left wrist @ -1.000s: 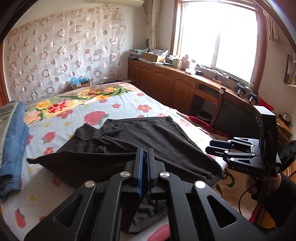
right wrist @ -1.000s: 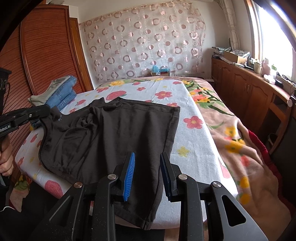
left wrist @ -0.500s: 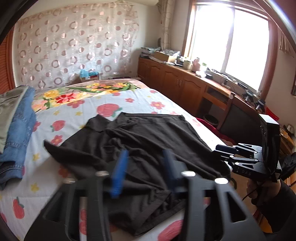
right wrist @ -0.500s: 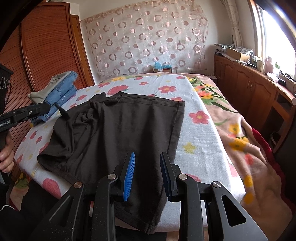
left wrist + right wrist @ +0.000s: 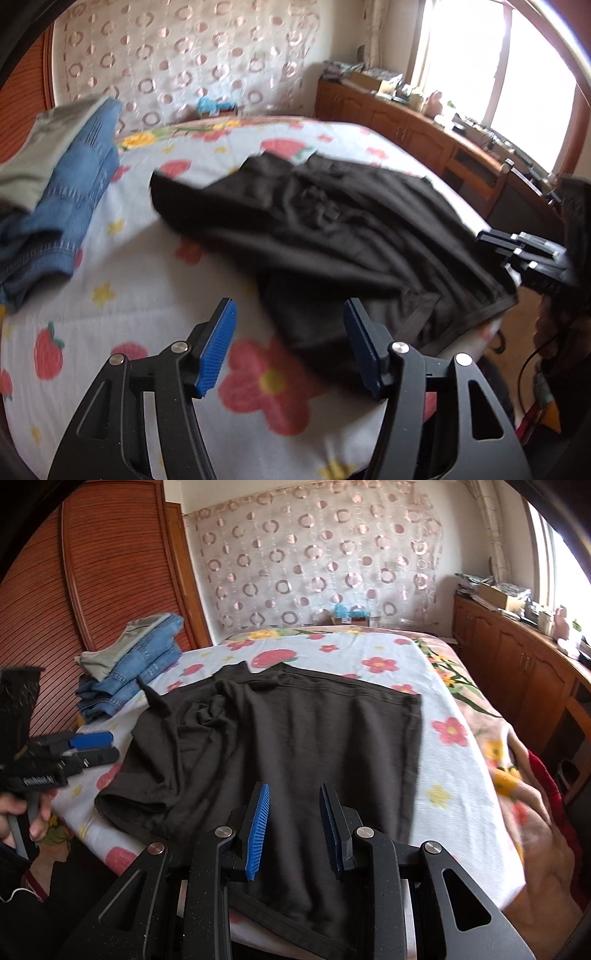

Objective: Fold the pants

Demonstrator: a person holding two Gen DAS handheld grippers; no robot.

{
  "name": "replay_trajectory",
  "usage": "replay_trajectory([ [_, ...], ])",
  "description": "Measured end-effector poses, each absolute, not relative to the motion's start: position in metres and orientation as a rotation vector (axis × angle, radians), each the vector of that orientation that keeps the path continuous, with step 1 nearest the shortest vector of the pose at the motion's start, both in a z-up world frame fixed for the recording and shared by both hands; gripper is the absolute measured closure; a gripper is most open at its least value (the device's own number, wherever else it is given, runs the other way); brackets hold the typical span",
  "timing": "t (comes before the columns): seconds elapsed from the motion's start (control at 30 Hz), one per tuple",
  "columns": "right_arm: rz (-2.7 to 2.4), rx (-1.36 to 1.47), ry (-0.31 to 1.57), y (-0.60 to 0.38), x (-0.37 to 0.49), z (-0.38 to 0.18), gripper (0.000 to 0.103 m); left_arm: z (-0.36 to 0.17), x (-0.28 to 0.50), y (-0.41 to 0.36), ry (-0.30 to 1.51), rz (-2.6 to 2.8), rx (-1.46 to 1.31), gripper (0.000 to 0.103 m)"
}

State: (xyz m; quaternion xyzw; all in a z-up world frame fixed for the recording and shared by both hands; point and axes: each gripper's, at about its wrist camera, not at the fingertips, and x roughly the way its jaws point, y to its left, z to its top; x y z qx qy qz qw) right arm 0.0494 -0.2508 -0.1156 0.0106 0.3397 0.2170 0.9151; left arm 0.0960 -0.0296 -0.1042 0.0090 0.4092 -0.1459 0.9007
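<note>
- Pants [image 5: 295, 738] of dark brown soft cloth, spread on the bed [image 5: 461, 775], near its front edge; flat and smooth on the right side, bunched in wrinkles on the left side, one corner standing up in a small peak.
- Same pants [image 5: 351, 229] in the left wrist view: blurred, with long creases and a thicker hem band at the near right corner, hanging a little over the bed edge.
- Bed sheet [image 5: 155, 288]: white, printed with red flowers, strawberries and small yellow stars.
- Left gripper [image 5: 290, 343]: jaws wide apart, holding nothing, hovering over the sheet beside the near edge of the pants; ribbed blue pads [image 5: 218, 347] on black arms.
- Right gripper [image 5: 293, 827]: jaws parted moderately, holding nothing, above the near end of the pants; the same ribbed blue pads [image 5: 258, 830].
- Folded blue jeans [image 5: 136, 672] of denim with a grey-green garment [image 5: 122, 650] on top, stacked at the far left of the bed, apart from the pants.
- Behind the bed, a sheer curtain [image 5: 317, 565] with a pattern of rings.
</note>
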Motion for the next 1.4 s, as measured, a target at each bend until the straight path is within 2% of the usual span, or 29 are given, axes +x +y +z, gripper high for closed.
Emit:
replay_trajectory([
  [0.27,0.517,0.0,0.704,-0.235,0.053,-0.117,0.074,-0.121,0.094,-0.022,0.879,-0.298,0.015,0.042],
  [0.47,0.538,-0.013,0.701,-0.233,0.053,-0.117,0.074,-0.124,0.089,-0.029,0.824,-0.273,0.08,0.041],
  [0.53,0.542,-0.012,0.703,-0.235,0.052,-0.117,0.074,-0.126,0.089,-0.029,0.811,-0.239,0.093,0.025],
  [0.6,0.545,-0.012,0.705,-0.235,0.052,-0.117,0.074,-0.127,0.091,-0.022,0.812,-0.219,0.057,0.019],
  [0.93,0.602,-0.02,0.734,-0.218,0.051,-0.119,0.074,-0.123,0.085,-0.02,0.822,-0.223,0.054,0.019],
  [1.4,0.656,-0.069,0.803,-0.188,0.059,-0.132,0.074,-0.093,0.068,0.002,0.731,-0.198,0.002,0.019],
])
